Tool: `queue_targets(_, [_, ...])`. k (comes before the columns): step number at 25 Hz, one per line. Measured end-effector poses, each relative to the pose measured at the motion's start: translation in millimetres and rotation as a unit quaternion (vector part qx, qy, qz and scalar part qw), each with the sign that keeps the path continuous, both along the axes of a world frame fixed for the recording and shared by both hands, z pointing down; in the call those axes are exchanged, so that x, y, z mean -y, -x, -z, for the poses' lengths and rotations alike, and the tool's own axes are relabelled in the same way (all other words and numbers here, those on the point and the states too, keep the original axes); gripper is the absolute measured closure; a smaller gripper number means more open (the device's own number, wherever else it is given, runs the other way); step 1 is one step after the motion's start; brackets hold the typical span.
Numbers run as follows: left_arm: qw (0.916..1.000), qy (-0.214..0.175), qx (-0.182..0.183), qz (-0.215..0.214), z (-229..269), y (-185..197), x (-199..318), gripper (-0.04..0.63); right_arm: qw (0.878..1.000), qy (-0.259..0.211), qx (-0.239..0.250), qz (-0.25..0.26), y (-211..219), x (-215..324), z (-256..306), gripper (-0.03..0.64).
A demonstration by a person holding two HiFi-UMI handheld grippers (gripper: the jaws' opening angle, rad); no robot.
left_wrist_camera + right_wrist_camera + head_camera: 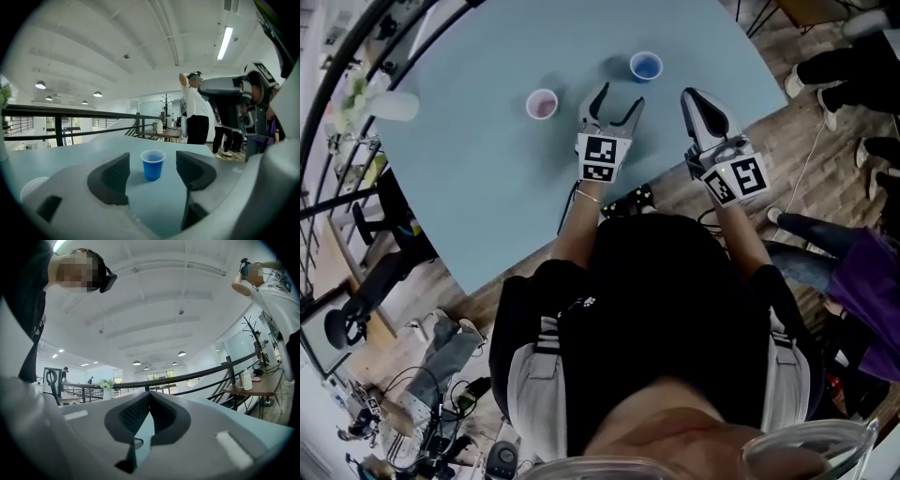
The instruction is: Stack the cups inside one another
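"Blue cup (646, 67), item one: where is it?"

"Upright on the table (469, 178), far side, just ahead of your left gripper (619, 97). The fingers stand apart and nothing touches the pads. You have lined the cup up with the gap between them, most likely to take it by its sides."

"Pink cup (542, 104), item two?"

"Also upright, mouth open to the ceiling, off to the left of that same gripper and well clear of the blue cup. Standing free like that, it can take the other inside it, so I'd class it as the base of the stack. Nothing is nested yet."

"Right gripper (692, 96), item three?"

"Fingers together and empty, held about level beside your left one, near the table's edge. You seem to be keeping it in reserve, out of the reaching hand's way."
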State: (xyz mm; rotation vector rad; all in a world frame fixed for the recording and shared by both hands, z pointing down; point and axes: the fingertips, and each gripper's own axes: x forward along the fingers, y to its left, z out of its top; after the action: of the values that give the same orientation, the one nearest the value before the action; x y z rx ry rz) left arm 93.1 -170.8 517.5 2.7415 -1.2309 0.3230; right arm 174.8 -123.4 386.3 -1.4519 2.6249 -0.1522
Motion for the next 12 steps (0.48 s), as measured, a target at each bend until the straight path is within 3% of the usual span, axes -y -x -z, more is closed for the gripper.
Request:
queue_targets(4, [0.9991,0.038,0.007,-0.019,-31.6,-18.0,17.1,0.244,1.0,0.0,0.001,-0.016,-12.3,3.5,7.2,0.615])
queue_targets(12, [0.9964,0.074,0.03,-0.027,-69.0,-49.7,51.3,0.209,0.999,0.01,0.01,-0.043,-37.5,-0.5,11.4,0.615])
